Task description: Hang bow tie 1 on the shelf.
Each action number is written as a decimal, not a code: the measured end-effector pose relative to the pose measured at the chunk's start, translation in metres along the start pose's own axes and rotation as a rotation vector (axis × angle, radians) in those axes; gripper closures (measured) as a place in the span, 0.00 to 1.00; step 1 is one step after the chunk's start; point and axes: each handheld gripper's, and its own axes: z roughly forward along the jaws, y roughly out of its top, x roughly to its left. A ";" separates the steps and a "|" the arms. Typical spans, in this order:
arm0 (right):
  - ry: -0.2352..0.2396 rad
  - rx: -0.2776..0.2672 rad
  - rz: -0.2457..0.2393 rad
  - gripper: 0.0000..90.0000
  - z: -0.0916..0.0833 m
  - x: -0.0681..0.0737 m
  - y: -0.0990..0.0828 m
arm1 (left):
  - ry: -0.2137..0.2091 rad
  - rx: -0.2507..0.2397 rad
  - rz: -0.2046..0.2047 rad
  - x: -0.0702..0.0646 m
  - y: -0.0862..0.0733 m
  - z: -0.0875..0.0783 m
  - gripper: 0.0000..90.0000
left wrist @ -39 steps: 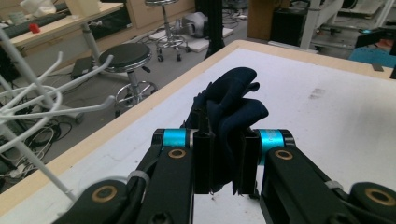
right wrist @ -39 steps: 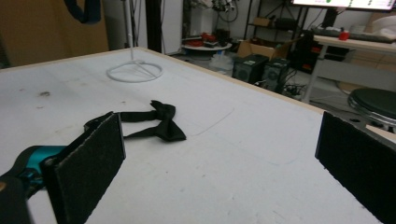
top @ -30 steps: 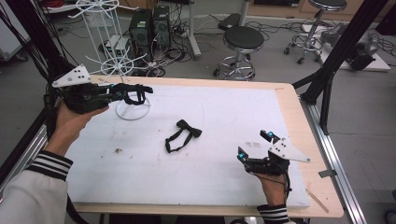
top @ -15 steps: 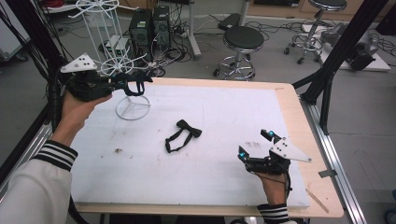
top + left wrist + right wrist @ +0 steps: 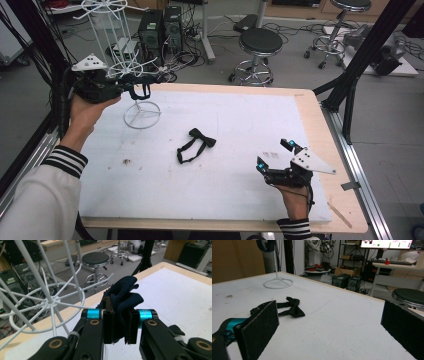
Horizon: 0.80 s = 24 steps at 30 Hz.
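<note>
Left claw (image 5: 120, 340) is clenched on a soft, crumpled dark bow tie (image 5: 123, 298) beside the spindly white wire rack (image 5: 50, 300); right claw (image 5: 329, 327) gapes, flat pads bare.

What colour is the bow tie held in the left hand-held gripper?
Dark navy blue; the bow tie shows best in the left gripper view.

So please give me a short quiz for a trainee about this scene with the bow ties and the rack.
1. True or false: the left gripper is shut on a dark bow tie.
2. What lies flat in the middle of the table? A) bow tie B) glove C) cable
3. How do the jaws of the right gripper stand?

Key:
1. True; it holds the tie beside the white rack.
2. A, a black bow tie.
3. Wide open, with nothing between them.
</note>
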 end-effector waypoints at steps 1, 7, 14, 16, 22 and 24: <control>0.001 0.003 0.006 0.01 -0.001 0.000 0.000 | 0.004 0.000 -0.004 0.000 0.000 0.001 0.89; 0.000 0.000 0.007 0.01 -0.001 -0.001 0.000 | 0.040 0.029 -0.010 0.001 0.002 0.003 0.87; 0.002 -0.002 0.000 0.01 -0.001 -0.001 0.000 | 0.084 0.025 -0.044 0.001 0.005 0.006 0.80; 0.002 -0.001 0.006 0.01 -0.001 -0.001 0.000 | 0.087 0.017 -0.042 0.002 0.005 0.006 0.75; 0.003 -0.008 0.004 0.01 -0.002 -0.001 0.000 | 0.125 -0.072 -0.030 0.000 0.007 0.004 0.27; 0.004 -0.009 0.006 0.01 -0.002 -0.001 0.000 | 0.111 -0.091 -0.026 0.000 0.007 0.002 0.20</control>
